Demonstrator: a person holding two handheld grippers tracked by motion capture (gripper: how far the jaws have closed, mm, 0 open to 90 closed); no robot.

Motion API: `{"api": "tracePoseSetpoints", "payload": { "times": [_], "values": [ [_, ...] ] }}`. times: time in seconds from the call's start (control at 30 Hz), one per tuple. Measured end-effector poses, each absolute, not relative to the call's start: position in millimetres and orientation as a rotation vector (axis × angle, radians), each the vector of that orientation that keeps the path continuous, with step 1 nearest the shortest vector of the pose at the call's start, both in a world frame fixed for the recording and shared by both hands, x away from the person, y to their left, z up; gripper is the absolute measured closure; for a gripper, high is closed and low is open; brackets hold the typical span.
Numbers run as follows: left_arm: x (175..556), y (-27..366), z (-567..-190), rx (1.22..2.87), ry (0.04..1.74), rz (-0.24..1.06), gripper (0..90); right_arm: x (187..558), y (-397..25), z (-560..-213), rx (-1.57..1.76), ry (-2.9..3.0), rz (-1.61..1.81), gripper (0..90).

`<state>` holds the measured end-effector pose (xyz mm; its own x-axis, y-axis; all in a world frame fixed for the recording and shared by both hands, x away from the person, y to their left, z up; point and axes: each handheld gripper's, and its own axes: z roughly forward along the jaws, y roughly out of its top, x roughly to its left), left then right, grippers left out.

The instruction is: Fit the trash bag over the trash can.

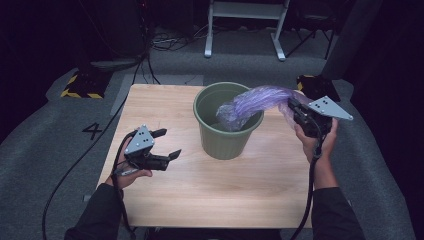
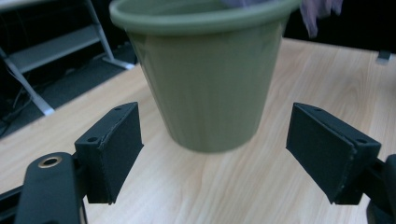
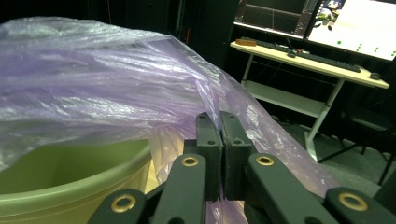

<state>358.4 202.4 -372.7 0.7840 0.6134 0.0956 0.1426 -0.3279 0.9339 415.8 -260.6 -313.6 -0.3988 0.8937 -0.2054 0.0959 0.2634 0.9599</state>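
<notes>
We hold a thin purple plastic bag (image 1: pixel 255 102) in the right claw (image 1: pixel 295 107), whose 2 jaws are pressed together on a pinch of the film at the bag's edge. From that pinch the bag stretches over the rim and hangs down into the green bucket (image 1: pixel 227 140), which stands upright near the middle of the desk (image 1: pixel 200 200). We judge the grip sits high and to the right of the bucket so the bag drapes into the opening rather than bunching on the rim. The left claw (image 1: pixel 167 143) waits with its jaws wide apart, empty, low over the desk just left of the bucket and aimed at its wall, likely ready to steady it. Around us, a white metal frame (image 1: pixel 245 25) stands on the floor beyond the desk, well apart. Nothing lies between the left claw and the bucket.
</notes>
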Motion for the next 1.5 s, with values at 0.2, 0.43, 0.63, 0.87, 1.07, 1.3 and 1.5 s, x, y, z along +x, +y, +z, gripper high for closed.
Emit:
{"api": "tracePoseSetpoints", "payload": {
  "times": [0.2, 0.43, 0.63, 0.87, 1.07, 1.3, 1.5],
  "values": [
    [362.3, 196.8, -352.1, 1.841, 0.564, 0.548, 19.2, 415.0, -251.2, -309.7, 0.894, 1.711, 1.193, 88.3],
    [363.9, 169.6, -328.5, 1.835, 0.507, 0.559, 19.3, 414.7, -243.5, -313.4, 0.887, 1.709, 1.165, 87.5],
    [369.9, 141.6, -317.2, 1.853, 0.469, 0.575, 19.3, 410.9, -233.6, -315.0, 0.826, 1.779, 1.168, 86.3],
    [375.3, 113.5, -307.1, 1.894, 0.412, 0.568, 19.2, 401.3, -218.3, -312.6, 0.723, 1.846, 1.16, 85.6],
    [379.4, 92.9, -300.6, 1.934, 0.371, 0.596, 19.5, 394.6, -202.3, -313.1, 0.628, 1.914, 1.15, 84.4],
    [386.2, 76.4, -300.1, 1.97, 0.343, 0.622, 20.3, 388.4, -189.3, -310.2, 0.551, 1.96, 1.139, 85.1],
    [391.0, 66.3, -299.6, 1.992, 0.349, 0.667, 27.7, 380.9, -177.2, -306.9, 0.468, 1.999, 1.158, 84.3]
  ]
}}
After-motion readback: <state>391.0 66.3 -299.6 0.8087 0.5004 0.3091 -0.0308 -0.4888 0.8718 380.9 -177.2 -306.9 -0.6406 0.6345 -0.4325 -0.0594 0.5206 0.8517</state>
